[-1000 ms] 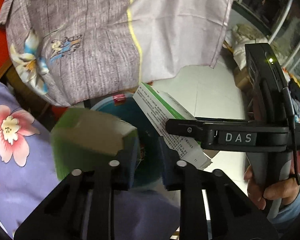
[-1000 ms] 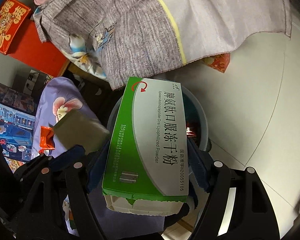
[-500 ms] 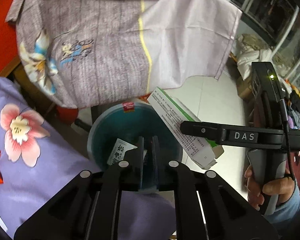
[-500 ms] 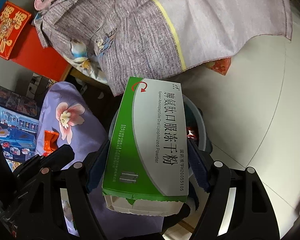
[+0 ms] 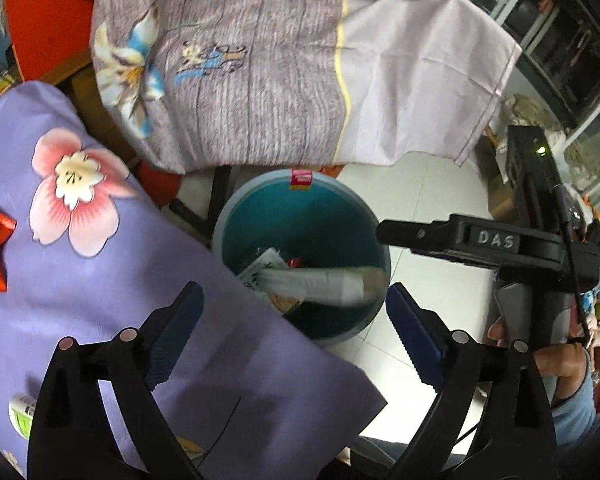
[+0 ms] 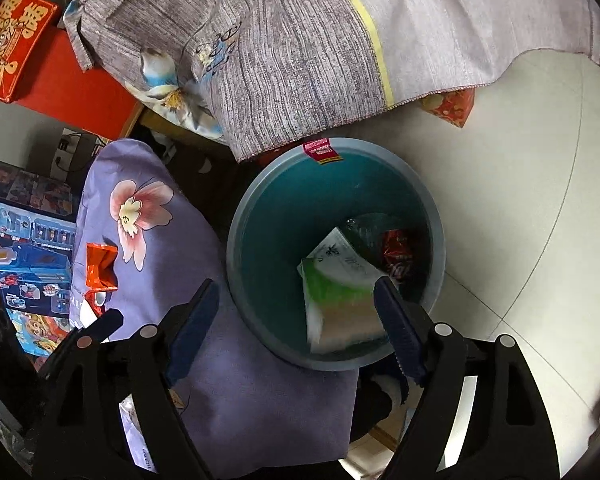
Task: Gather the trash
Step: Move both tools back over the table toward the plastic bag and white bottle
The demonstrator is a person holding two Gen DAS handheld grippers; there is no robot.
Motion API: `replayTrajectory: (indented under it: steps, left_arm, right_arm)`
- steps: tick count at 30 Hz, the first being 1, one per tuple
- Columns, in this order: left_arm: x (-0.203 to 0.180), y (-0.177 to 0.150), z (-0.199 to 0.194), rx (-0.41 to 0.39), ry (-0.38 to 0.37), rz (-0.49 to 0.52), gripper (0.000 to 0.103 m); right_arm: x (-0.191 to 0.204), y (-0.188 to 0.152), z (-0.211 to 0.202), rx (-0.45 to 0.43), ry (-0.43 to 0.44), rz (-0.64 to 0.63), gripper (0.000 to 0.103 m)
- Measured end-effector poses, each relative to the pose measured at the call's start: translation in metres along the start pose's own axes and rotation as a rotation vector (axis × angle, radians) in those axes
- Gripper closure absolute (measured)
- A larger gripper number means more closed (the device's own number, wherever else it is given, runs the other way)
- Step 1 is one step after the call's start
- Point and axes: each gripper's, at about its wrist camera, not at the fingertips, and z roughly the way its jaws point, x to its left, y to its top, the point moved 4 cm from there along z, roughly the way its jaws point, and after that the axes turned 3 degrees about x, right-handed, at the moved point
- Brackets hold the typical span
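Trash bin (image 5: 228,216), left wrist view: blue, on the floor beside the purple cloth (image 5: 100,280); a blurred carton (image 5: 316,284) inside; left gripper (image 5: 292,320) jaws opening, empty. Right wrist view: green-white carton (image 6: 340,296) in the bin (image 6: 260,216); right gripper (image 6: 296,320) jaws opening, empty.

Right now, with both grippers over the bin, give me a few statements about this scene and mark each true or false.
1. The green and white box is inside the teal bin. True.
2. The right gripper is clamped on the box. False: its jaws are opening, and the blurred box is below them in the bin.
3. The left gripper holds a wrapper. False: its jaws are opening with nothing between them.
4. An orange wrapper lies on the purple floral cloth. True.
5. The bin stands on the purple cloth. False: it stands on the tiled floor beside the cloth.
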Motion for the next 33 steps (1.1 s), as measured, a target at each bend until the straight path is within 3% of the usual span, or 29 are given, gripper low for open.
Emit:
replayTrajectory:
  steps: [15,27,33]
  left_arm:
    - [0.026,-0.047,-0.047,-0.048,0.031,-0.043,0.007]
    - [0.090,-0.119,-0.102,-0.100,0.139,-0.156,0.005]
    - [0.141,-0.164,-0.137,-0.144,0.204,-0.273,0.005]
  right_arm:
    - [0.046,-0.029,-0.014,0.006,-0.036,-0.063,0.023]
    - [0.125,-0.085,0.012,0.092,-0.029,-0.223,0.023]
    - [0.171,-0.120,0.029,0.143,-0.021,-0.326,0.023]
